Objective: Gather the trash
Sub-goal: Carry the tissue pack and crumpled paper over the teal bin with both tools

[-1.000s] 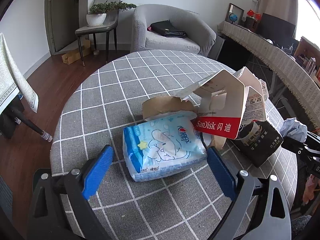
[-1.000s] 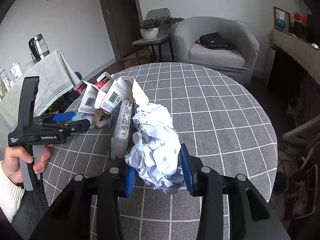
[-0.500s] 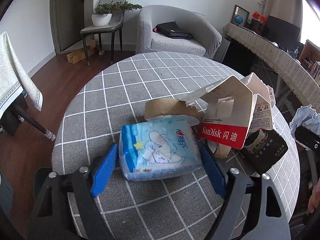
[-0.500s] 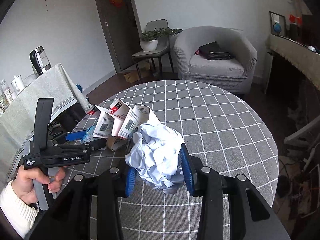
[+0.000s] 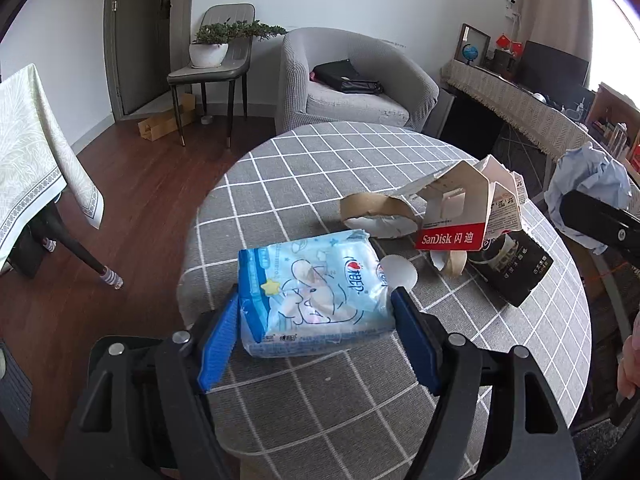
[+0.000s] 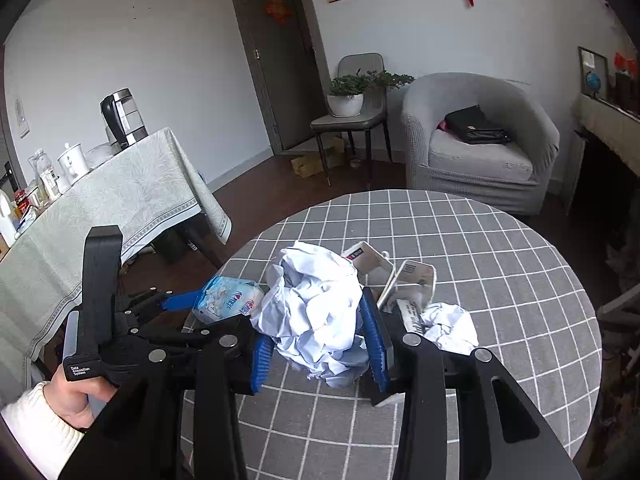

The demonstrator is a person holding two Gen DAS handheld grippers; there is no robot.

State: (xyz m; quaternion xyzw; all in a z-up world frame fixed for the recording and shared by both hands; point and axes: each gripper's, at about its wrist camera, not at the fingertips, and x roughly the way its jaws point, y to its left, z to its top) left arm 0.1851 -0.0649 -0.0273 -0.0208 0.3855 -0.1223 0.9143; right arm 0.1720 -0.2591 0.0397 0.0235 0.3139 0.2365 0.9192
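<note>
— Looking along the left tongs (image 5: 316, 330): what do they have?

— A blue-and-white tissue pack (image 5: 316, 292). It sits between the two blue pads, both of which touch its ends, and the jaws are closing on it. The pack appears raised off the grey checked surface (image 5: 360, 168), at the near edge.

— And the right tongs (image 6: 318, 340)?

— Clamped partway shut on a crumpled ball of pale blue paper (image 6: 316, 308), which bulges above and below the pads and hangs clear of the cloth.

— What else lies on the surface?

— Just beyond the pack, a torn brown cardboard ring (image 5: 378, 212), a red-and-white SanDisk card box (image 5: 460, 216) folded open, and a black packet (image 5: 516, 268) beside it. From the right view, another crumpled white wad (image 6: 450, 328) lies near the right pad, next to the opened packaging.

— Any sign of the person?

— A hand (image 6: 74, 396) in a white sleeve grips the handle of the left tongs.
</note>
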